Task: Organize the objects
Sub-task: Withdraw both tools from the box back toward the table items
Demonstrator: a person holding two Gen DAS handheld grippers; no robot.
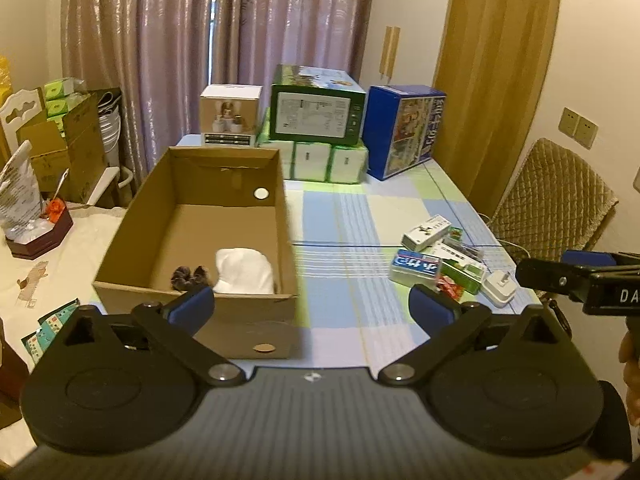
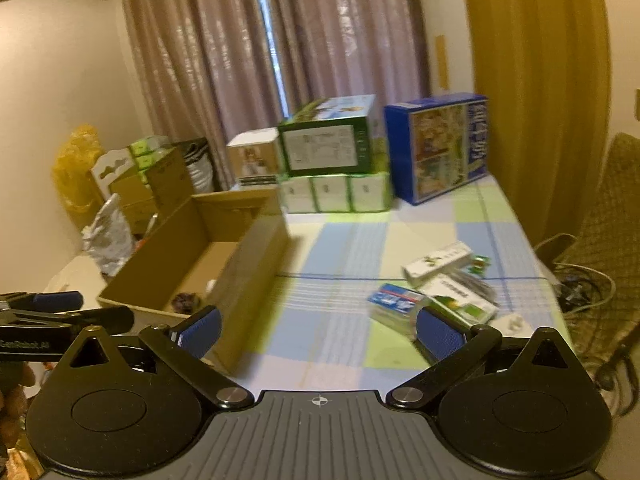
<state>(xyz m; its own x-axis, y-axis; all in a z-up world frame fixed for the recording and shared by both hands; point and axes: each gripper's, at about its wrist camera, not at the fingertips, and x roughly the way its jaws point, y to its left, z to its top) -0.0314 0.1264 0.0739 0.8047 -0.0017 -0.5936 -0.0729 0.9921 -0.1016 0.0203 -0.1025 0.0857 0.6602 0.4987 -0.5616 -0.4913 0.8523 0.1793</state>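
The open box [image 1: 224, 216] is plain brown corrugated cardboard, matt. Inside lies soft white cloth [image 1: 245, 266] beside a dark fuzzy clump [image 1: 188, 276]. The tabletop [image 1: 340, 240] wears a smooth checked cover with a slight sheen. At 3 o'clock, small packets [image 1: 436, 256] look glossy. The left hand-held gripper [image 1: 310, 304] is matt black plastic with textured blue pads [image 1: 192, 306] and shiny metal pivots.
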